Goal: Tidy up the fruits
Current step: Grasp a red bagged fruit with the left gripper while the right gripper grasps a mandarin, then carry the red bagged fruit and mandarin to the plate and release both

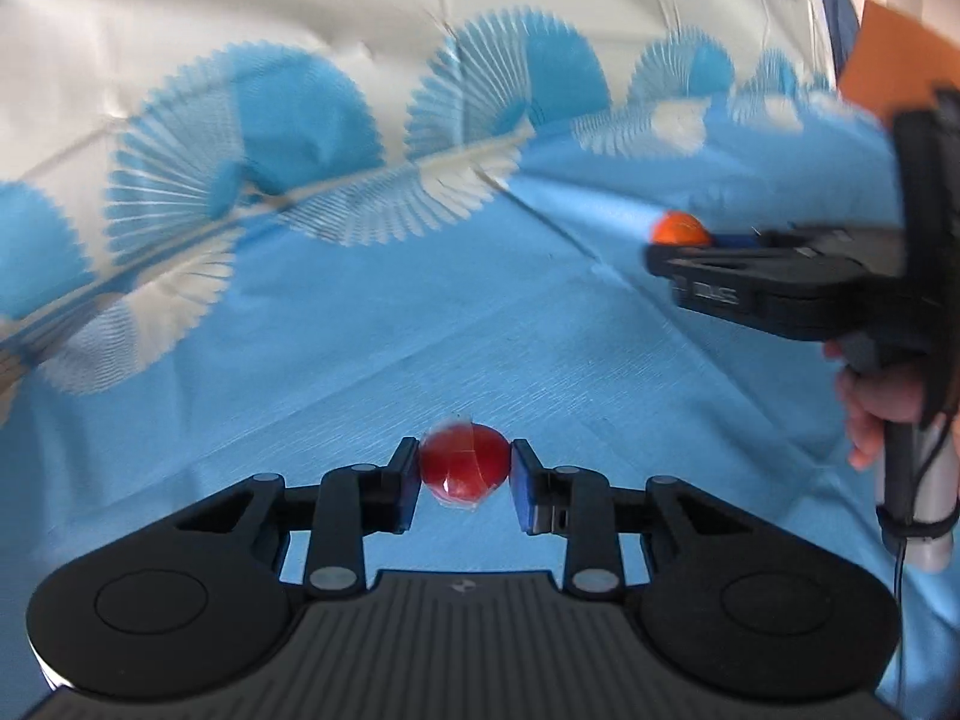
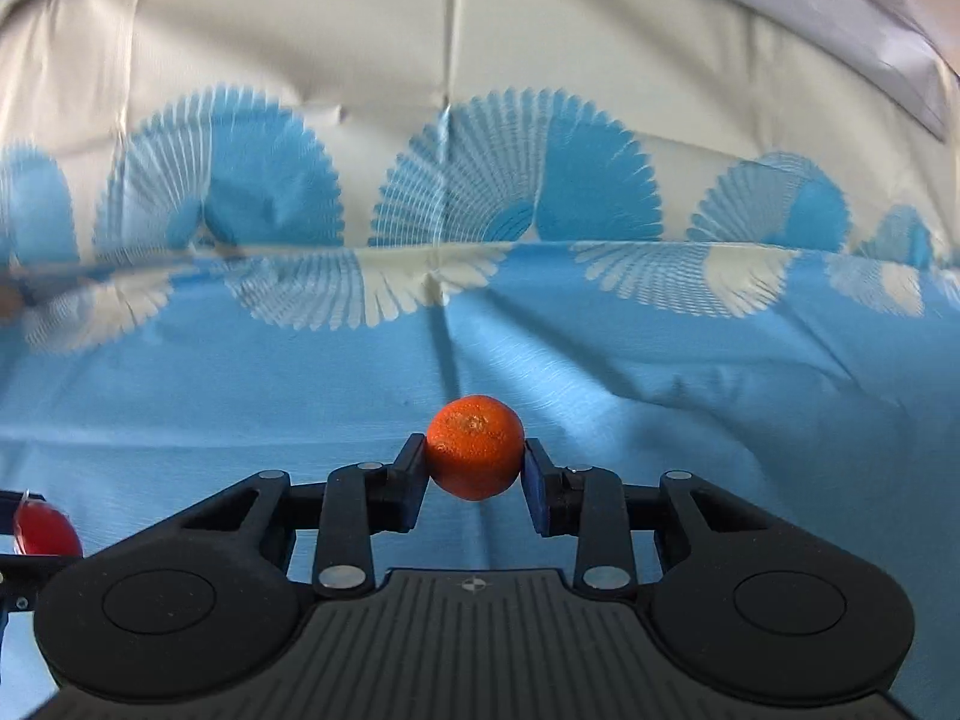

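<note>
My left gripper (image 1: 463,468) is shut on a small red fruit wrapped in clear film (image 1: 463,465) and holds it above the blue cloth. My right gripper (image 2: 475,457) is shut on an orange mandarin (image 2: 475,445), also held above the cloth. In the left wrist view the right gripper (image 1: 678,240) shows at the right edge with the mandarin (image 1: 679,228) at its tip. In the right wrist view the red fruit (image 2: 47,531) shows at the lower left edge.
A blue tablecloth (image 1: 480,312) with white fan patterns covers the table and runs up into a pale backdrop (image 2: 480,60). An orange flat object (image 1: 900,60) stands at the far right of the left wrist view. A hand (image 1: 870,414) holds the right gripper's handle.
</note>
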Demonstrator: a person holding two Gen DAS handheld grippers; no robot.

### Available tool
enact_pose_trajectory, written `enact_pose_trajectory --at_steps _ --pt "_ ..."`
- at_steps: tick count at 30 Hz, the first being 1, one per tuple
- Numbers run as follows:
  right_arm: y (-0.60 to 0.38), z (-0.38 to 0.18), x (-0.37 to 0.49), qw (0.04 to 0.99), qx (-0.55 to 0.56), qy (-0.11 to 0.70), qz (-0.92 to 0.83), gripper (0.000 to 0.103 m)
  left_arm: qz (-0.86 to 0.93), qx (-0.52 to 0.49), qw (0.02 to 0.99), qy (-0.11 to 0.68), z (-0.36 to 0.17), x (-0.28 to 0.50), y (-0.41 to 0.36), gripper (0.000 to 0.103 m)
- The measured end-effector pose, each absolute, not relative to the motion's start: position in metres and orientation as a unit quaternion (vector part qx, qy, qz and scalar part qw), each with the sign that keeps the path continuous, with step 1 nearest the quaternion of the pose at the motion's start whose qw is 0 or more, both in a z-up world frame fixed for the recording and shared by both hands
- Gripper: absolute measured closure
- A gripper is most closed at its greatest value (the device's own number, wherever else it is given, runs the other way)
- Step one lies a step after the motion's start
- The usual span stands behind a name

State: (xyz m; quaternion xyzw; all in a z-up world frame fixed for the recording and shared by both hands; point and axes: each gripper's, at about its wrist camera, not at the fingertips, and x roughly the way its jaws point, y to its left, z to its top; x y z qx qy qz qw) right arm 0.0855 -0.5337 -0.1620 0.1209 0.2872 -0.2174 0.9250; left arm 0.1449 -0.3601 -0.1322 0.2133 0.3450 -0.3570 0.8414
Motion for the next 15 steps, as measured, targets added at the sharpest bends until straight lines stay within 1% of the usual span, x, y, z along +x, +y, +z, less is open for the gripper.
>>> enact_pose_trajectory --at_steps 4,9,15 --pt "-0.497 -0.117 0.036 0.932 0.124 0.265 -0.213 0.068 -0.338 0.192 0.857 0.338 -0.087 0.118 -0.305 0.068" --pt "-0.427 -0.062 -0.020 0.946 0.122 0.243 -0.176 0.068 -0.299 0.164 0.870 0.356 -0.036 0.079 -0.225 0.068" --pt "-0.321 -0.008 -0.075 0.959 0.120 0.237 -0.098 0.068 -0.245 0.141 0.880 0.383 0.002 0.028 -0.124 0.068"
